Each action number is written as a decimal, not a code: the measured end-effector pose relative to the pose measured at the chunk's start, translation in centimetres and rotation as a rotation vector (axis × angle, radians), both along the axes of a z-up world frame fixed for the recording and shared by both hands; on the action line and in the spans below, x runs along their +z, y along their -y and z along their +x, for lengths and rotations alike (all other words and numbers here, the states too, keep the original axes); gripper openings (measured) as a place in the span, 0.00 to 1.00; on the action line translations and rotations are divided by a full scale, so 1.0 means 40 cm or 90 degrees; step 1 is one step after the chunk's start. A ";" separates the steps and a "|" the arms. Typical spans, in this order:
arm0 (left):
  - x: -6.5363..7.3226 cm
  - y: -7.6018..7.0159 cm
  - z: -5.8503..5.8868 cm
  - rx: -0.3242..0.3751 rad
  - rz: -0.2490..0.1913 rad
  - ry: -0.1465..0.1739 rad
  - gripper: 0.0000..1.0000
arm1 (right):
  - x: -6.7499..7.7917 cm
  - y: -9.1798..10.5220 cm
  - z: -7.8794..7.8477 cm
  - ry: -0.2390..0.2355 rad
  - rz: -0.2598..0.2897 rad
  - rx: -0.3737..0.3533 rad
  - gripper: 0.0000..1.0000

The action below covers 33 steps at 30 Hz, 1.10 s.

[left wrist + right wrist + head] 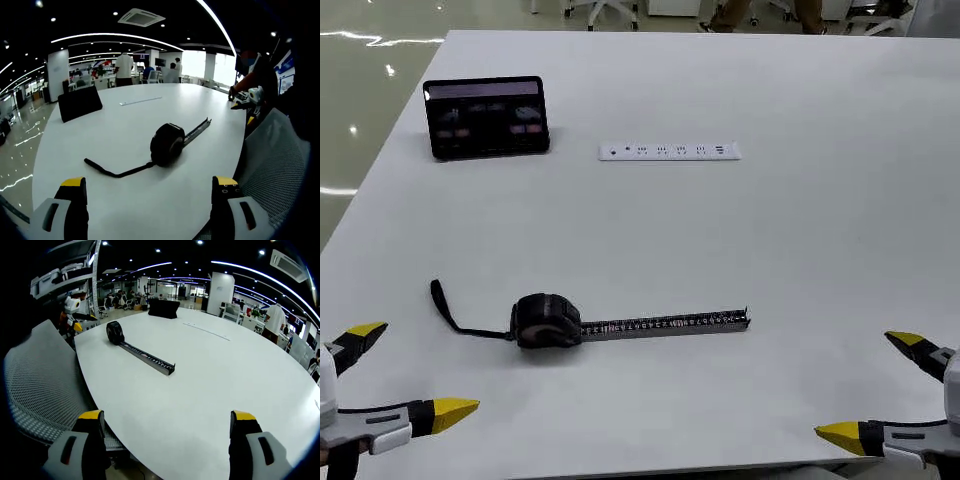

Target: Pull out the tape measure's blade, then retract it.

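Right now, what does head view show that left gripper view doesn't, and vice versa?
Head view adds: the screen side of the black tablet and the printed scale along the extended metal blade. Left gripper view adds: a grey mesh chair back, a ceiling air vent, people standing in the background. Shared: the black tape measure case, its black wrist strap, the white power strip, the white tabletop.

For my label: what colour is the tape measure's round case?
Black case; head view shows it best.
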<state>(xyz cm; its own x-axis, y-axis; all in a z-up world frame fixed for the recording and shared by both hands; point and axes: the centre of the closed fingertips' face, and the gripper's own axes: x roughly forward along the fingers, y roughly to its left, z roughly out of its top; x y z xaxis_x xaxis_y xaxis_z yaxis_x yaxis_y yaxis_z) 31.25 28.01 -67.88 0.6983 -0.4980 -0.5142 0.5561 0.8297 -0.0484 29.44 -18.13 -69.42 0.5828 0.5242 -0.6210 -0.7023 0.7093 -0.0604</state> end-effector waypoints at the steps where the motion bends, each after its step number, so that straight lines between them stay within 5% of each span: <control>1: 0.000 0.001 0.000 0.002 -0.002 -0.001 1.00 | -0.001 0.002 0.001 0.000 0.001 0.002 1.00; 24: 0.011 0.004 0.007 0.014 0.013 -0.019 1.00 | 0.019 0.016 0.007 -0.004 0.012 -0.015 1.00; 29: 0.034 0.037 0.036 0.018 0.029 -0.013 1.00 | 0.035 0.010 0.017 0.002 -0.001 0.005 1.00; 33: 0.031 0.086 0.070 0.024 0.041 -0.042 1.00 | 0.054 -0.003 0.043 0.009 -0.020 0.034 1.00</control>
